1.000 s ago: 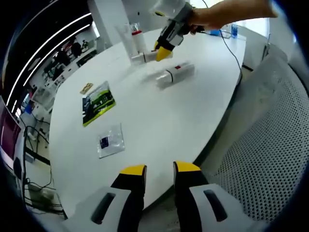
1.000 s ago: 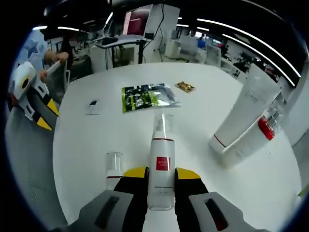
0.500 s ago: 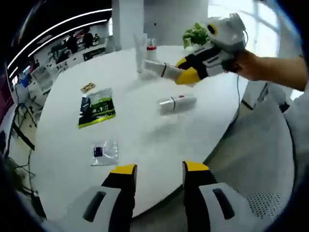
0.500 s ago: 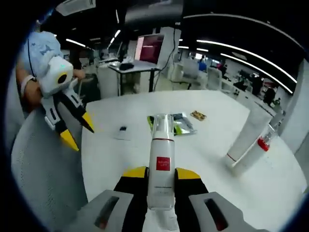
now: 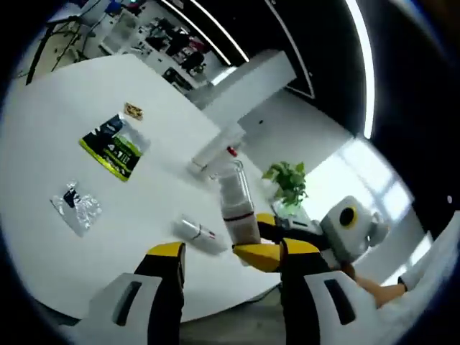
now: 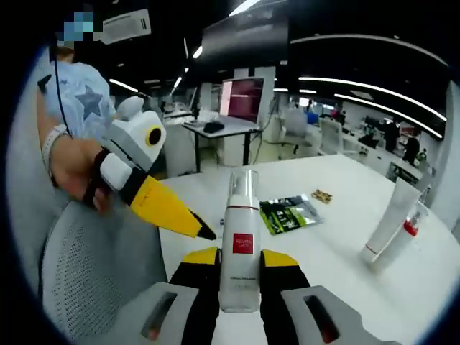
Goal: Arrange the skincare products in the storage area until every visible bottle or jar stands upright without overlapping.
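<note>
My right hand-held gripper [image 6: 238,260] clamped on white pump bottle [image 6: 241,241], red label, clear cap, long axis pointing forward along jaws. Left hand-held gripper [image 5: 226,251] jaws apart above counter [image 5: 86,165].

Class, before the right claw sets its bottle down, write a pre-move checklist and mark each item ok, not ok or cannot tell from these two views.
1. Right claw grips the pump bottle firmly: ok, jaws closed on its body.
2. Left claw is free to help: ok, open and holding nothing.
3. Landing spot on the white table is free: cannot tell, the bottle hides the surface just ahead.
4. Small bottle stands upright: not ok, it lies on its side.
5. White tube stands upright: ok, standing with a red-capped item close against it.
6. Green sachet is away from the bottles: ok, lying flat and apart.
</note>
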The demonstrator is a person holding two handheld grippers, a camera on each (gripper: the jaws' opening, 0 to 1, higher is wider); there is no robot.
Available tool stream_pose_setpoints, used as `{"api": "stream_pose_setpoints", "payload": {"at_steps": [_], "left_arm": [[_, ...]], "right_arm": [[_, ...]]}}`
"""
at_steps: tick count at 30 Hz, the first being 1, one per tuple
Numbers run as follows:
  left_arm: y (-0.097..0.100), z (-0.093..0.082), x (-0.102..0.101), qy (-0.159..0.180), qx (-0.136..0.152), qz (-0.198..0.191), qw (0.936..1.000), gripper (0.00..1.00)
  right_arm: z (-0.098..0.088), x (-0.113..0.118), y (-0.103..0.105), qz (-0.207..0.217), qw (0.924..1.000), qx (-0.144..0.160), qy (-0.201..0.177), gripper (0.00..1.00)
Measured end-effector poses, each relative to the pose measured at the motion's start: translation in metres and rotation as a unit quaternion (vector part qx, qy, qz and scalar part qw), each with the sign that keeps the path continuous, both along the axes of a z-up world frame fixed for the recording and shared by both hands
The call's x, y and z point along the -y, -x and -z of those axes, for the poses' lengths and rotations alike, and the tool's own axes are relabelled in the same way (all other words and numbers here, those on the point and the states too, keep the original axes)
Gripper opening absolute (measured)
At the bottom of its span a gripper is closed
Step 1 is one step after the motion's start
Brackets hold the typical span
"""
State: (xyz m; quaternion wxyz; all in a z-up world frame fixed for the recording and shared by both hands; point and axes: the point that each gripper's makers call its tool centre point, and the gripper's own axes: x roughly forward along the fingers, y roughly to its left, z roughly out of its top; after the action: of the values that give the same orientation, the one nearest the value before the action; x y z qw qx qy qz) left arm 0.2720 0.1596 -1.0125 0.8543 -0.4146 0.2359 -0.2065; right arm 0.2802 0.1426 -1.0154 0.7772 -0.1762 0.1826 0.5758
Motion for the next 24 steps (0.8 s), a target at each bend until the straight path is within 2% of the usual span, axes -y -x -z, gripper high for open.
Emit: {"api": "stream_pose_setpoints", "payload": {"at_steps": [6, 10, 14, 15, 20, 22, 24], "left_arm": [[0.000, 0.000, 0.002, 0.023, -0.005, -0.013, 0.9996, 0.44], [0.001, 0.000, 0.001, 0.027, -0.001, -0.014, 0.9995, 0.33], [0.001, -0.001, 0.000, 0.035, 0.003, -0.012, 0.9993, 0.19], [0.002, 0.000, 0.001, 0.038, -0.002, -0.008, 0.9992, 0.19], [0.004, 0.001, 0.002, 0.049, -0.004, -0.001, 0.9988, 0.18], [0.005, 0.003, 0.002, 0.047, -0.003, 0.002, 0.9989, 0.17], [0.007, 0.008, 0.002, 0.026, -0.004, 0.013, 0.9996, 0.16]], "right_arm": [[-0.002, -0.011, 0.014, -0.020, 0.9997, 0.010, 0.008, 0.13], [-0.004, -0.017, 0.020, -0.037, 0.9987, 0.028, 0.019, 0.13], [0.001, -0.021, 0.026, -0.055, 0.9957, 0.054, 0.052, 0.13], [0.002, -0.022, 0.026, -0.054, 0.9955, 0.057, 0.055, 0.13], [0.004, -0.021, 0.026, -0.055, 0.9951, 0.055, 0.061, 0.14], [0.006, -0.021, 0.028, -0.055, 0.9959, 0.040, 0.060, 0.14], [0.012, -0.019, 0.032, -0.058, 0.9958, 0.018, 0.068, 0.14]]}}
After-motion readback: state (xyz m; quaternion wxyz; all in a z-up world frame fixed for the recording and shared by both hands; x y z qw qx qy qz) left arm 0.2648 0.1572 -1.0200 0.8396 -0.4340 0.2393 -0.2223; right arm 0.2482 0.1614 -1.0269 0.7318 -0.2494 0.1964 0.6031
